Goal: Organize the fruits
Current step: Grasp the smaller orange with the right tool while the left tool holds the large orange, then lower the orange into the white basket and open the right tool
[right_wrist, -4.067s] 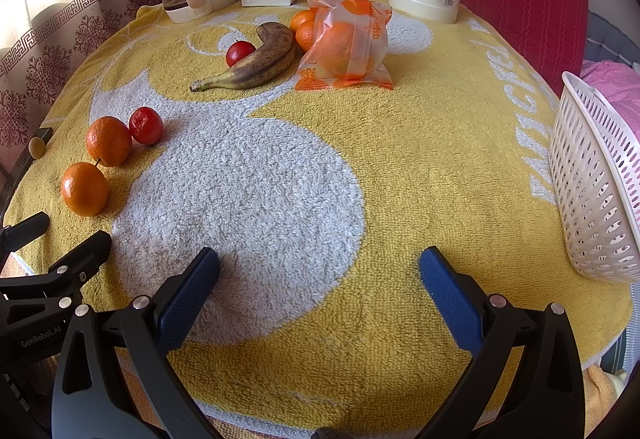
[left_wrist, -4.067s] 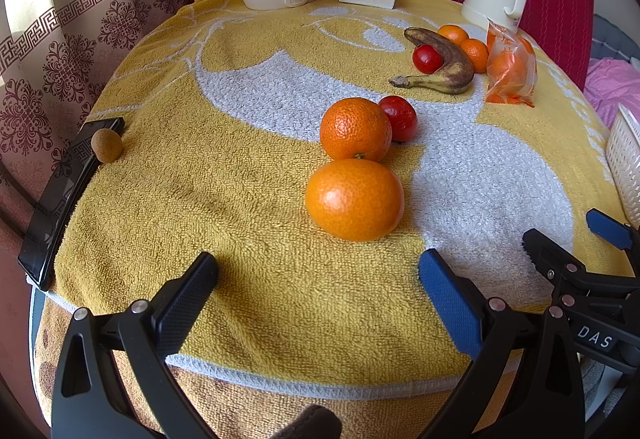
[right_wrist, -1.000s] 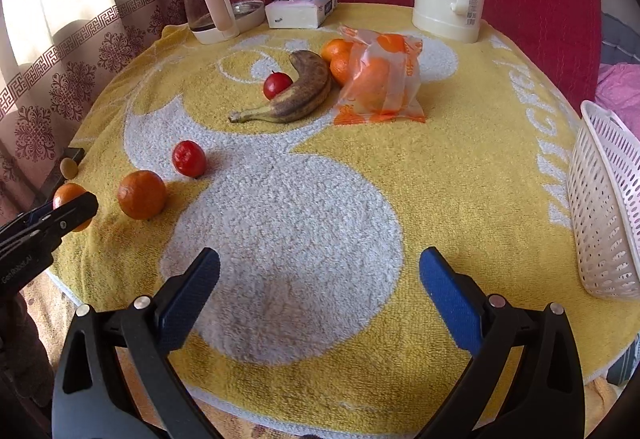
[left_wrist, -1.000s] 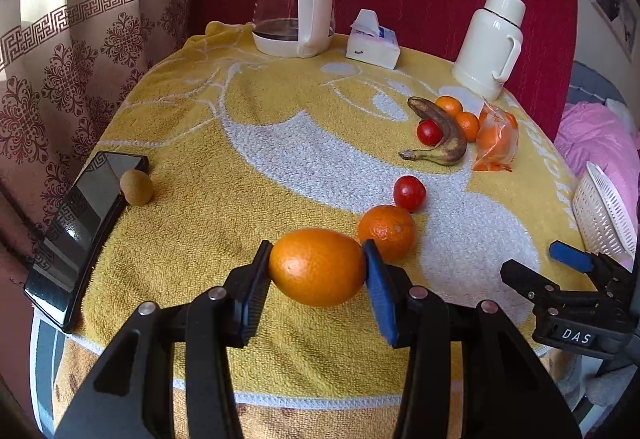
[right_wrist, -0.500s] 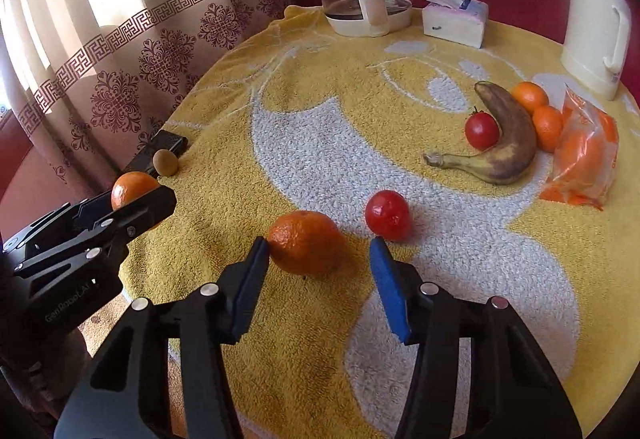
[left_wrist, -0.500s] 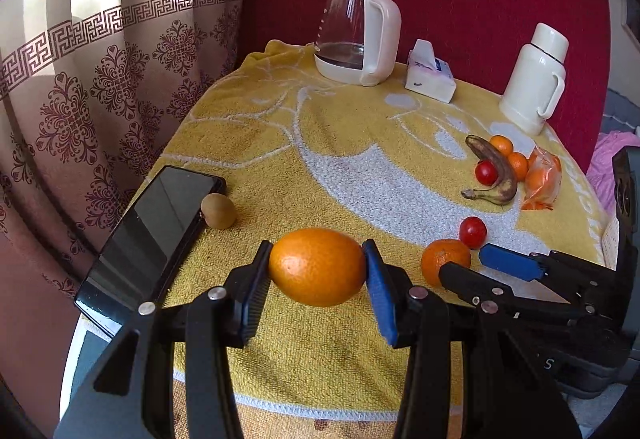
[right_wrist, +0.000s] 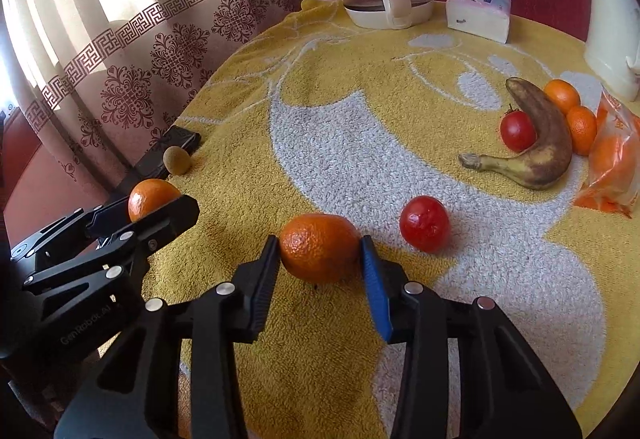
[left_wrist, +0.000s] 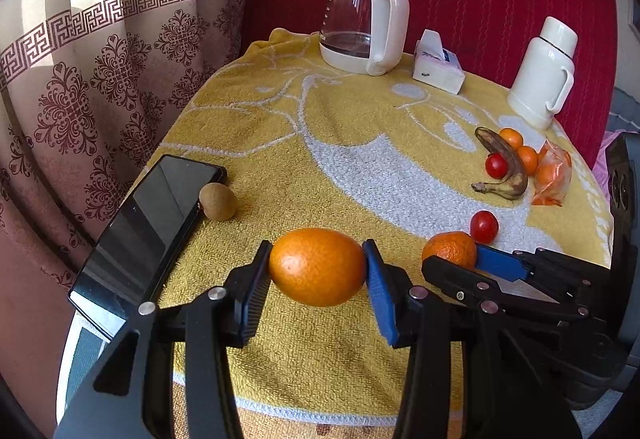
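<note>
Right wrist view: bench, towel-covered. Right gripper, narrowed around rough orange resting there, contact uncertain; squeeze centred before lifting. Left gripper: clamps smooth orange aloft.

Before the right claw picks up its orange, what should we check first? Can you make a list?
1. Left gripper holds the big orange firmly between both pads: ok.
2. Right gripper has a finger on each side of the bumpy orange: ok.
3. Right gripper squeezing that orange tight: cannot tell, the pads look right at its skin.
4. Bumpy orange lifted off the yellow towel: not ok, it sits on the towel.
5. Red tomato clear of the right gripper: ok, a gap shows.
6. Basket to drop fruit into: cannot tell, none in view.
</note>
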Tool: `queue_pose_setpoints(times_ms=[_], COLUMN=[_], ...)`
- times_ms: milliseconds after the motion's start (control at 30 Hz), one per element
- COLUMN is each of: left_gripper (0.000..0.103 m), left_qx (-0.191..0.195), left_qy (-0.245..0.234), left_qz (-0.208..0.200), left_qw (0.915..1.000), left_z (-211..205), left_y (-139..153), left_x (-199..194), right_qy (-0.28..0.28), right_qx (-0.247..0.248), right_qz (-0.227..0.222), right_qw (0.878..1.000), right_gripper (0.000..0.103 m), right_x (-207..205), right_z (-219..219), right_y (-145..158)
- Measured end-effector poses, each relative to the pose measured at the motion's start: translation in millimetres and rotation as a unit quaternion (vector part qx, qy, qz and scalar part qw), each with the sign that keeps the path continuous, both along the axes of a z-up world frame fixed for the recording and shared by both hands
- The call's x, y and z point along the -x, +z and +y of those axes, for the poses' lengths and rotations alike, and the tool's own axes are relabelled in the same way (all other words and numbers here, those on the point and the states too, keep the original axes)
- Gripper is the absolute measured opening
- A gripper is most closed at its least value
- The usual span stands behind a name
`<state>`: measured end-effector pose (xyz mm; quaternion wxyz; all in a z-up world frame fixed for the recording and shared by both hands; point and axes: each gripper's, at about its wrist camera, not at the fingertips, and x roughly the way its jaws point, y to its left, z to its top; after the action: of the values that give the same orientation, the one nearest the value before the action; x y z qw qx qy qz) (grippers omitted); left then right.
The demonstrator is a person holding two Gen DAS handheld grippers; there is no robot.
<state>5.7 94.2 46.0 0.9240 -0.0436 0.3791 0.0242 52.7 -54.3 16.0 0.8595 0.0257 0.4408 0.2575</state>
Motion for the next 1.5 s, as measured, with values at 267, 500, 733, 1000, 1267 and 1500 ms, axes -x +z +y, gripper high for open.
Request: queue_pose_setpoints(times_ms=[267, 500, 733, 1000, 1267, 1500], left_gripper=[0.046, 0.046, 0.046, 0.046, 0.046, 0.046], left_qx=[0.002, 0.000, -0.009, -0.017, -0.026, -0.027], left_qy=[-0.006, -0.033, -0.065, -0.102, -0.130, -0.149], left_qz=[-0.003, -0.009, -0.020, -0.025, -0.025, -0.019], left_qw=[1.0000, 0.9994, 0.9976, 0.9943, 0.9909, 0.9882], left_z=[-9, -36, -69, -111, -146, -170], left_y=[5, 12, 22, 28, 32, 34], left_x=[3, 7, 9, 9, 8, 4], right_qy=[-0.038, -0.112, -0.197, -0.299, -0.369, -0.396], right_qx=[-0.034, -0.051, -0.054, -0.014, 0.003, 0.004], right_qz=[-0.024, -0.042, -0.074, -0.112, -0.102, -0.090], right_qw=[0.998, 0.992, 0.976, 0.948, 0.924, 0.914], right_gripper=[0.042, 0.042, 0.042, 0.042, 0.042, 0.064], right_x=[23, 48, 78, 115, 134, 140], right_z=[-39, -102, -177, -260, -323, -350], right_y=[24, 39, 57, 69, 58, 46])
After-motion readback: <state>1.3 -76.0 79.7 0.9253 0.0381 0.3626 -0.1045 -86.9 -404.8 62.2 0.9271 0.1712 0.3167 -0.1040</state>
